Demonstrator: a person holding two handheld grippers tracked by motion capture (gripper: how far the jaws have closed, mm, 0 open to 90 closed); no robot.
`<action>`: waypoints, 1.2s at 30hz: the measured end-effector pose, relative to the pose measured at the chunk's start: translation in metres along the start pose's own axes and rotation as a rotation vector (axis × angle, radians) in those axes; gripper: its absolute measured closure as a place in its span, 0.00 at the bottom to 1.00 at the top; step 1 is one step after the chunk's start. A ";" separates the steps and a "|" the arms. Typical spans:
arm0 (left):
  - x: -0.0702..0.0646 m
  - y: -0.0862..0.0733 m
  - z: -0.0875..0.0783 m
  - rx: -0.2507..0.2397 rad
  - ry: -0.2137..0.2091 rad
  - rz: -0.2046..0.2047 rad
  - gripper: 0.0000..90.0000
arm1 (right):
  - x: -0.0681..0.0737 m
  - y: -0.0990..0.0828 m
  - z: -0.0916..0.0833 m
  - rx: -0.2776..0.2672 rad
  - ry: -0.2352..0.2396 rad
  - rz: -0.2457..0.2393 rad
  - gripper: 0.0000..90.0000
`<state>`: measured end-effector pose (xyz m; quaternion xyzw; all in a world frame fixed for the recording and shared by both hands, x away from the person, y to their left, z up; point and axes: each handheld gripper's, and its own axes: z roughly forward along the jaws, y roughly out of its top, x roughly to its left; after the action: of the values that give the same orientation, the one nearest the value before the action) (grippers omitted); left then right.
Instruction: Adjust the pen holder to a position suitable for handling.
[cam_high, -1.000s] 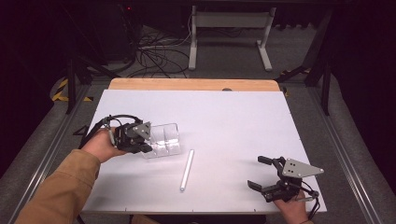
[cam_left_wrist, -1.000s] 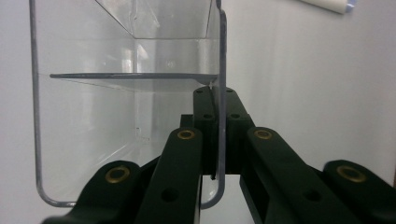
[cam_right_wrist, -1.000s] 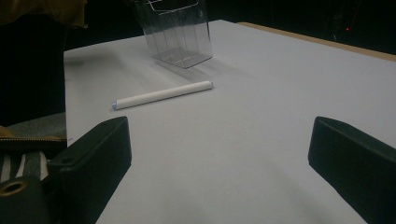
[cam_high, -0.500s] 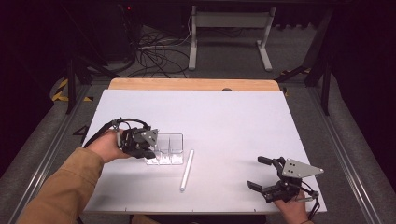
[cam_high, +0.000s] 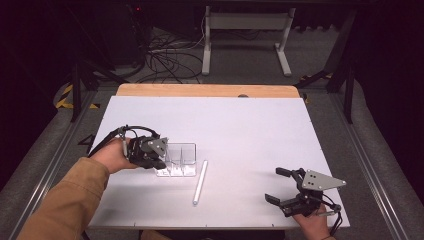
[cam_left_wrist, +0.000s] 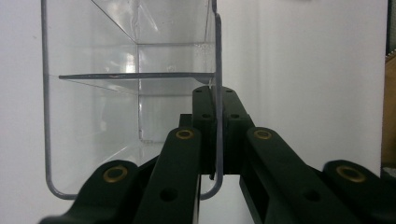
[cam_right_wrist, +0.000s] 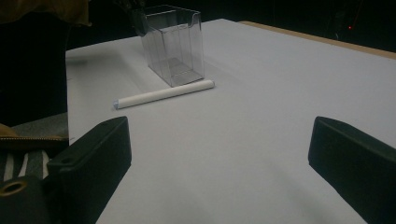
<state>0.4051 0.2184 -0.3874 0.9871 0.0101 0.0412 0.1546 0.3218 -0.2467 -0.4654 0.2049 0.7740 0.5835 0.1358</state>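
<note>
In the high view my left gripper (cam_high: 150, 152) covers the left end of the clear box (cam_high: 179, 160), so the wall it clamps is hidden there; in the left gripper view the top edge cuts off the box (cam_left_wrist: 130, 93), and the bottom edge cuts off my jaws. In the right gripper view the bottom and right edges cut off my right gripper (cam_right_wrist: 219, 154); the top edge crops a sleeve (cam_right_wrist: 42, 9) at the upper left. In the high view the white tube (cam_high: 200, 182) is too small to show its ends; the bottom edge cuts off my right hand (cam_high: 312, 225).
</note>
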 end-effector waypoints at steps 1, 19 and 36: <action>0.000 0.000 0.000 0.000 0.000 0.000 0.98 | 0.000 0.000 0.000 0.001 0.000 0.001 0.07; -0.006 -0.008 -0.027 -0.146 0.040 -0.129 0.63 | 0.000 0.000 0.000 -0.002 -0.003 -0.006 0.07; -0.047 -0.028 -0.060 -0.584 0.254 -0.304 0.38 | 0.003 0.005 0.002 0.005 -0.029 -0.020 0.02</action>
<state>0.3529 0.2616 -0.3422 0.8754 0.1640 0.1412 0.4323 0.3206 -0.2422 -0.4615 0.2060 0.7755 0.5771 0.1522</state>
